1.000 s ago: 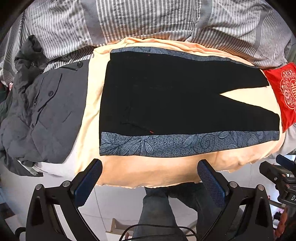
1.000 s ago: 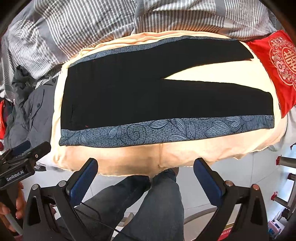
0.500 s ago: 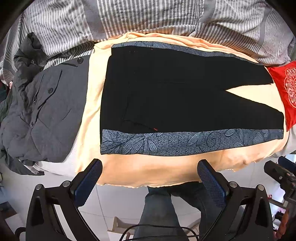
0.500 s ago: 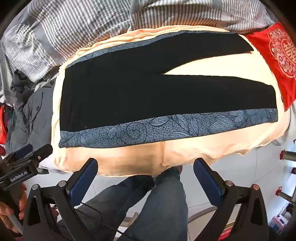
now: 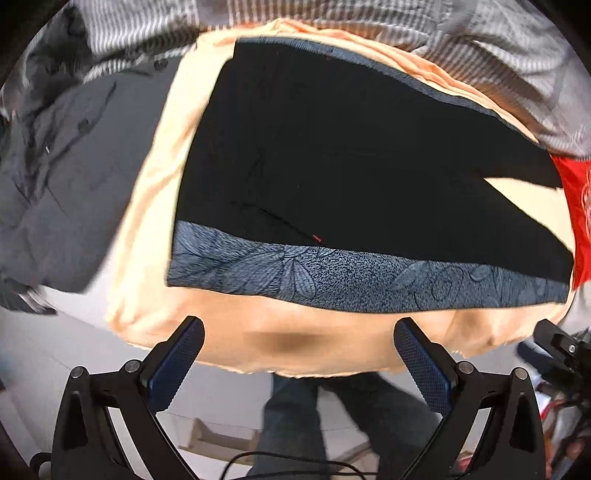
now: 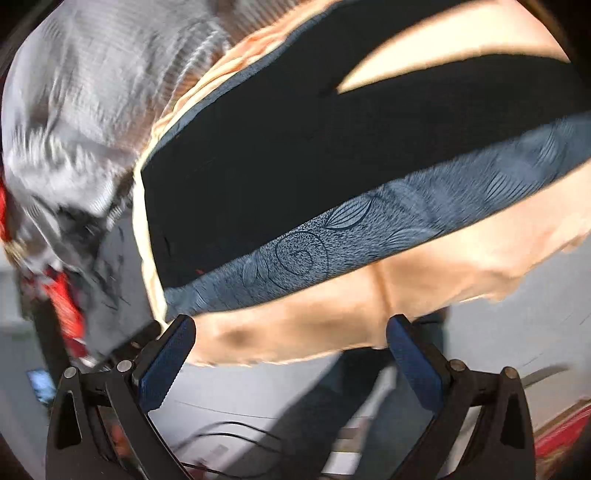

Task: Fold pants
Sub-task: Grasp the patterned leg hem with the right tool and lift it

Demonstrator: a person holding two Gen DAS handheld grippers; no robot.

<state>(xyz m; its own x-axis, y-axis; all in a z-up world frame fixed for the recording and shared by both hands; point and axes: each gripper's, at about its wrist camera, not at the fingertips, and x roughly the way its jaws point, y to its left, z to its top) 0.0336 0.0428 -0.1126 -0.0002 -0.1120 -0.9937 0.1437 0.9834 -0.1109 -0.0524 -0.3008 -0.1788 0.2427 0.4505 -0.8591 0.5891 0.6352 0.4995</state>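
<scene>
One pair of pants lies spread flat on a peach-coloured cloth that covers the bed. They are black, with two blue leaf-patterned bands, one along the near edge and one along the far edge. The waist is toward the left, and the two legs run to the right with a wedge of peach cloth showing between them. In the right wrist view the same pants fill most of the frame, tilted and somewhat blurred.

Two tools are in play, one in each hand. The left tool stands wide, both blue pads apart and nothing between them, hanging just off the near edge of the bed. The right tool is likewise spread wide and holds nothing, its fingers over the hanging edge of the peach cloth.

A single grey jacket lies heaped to the left of the pants. A striped grey duvet runs along the far side. One red cushion sits at the right, beside the leg ends. The person's two jean-clad legs stand below the bed edge.
</scene>
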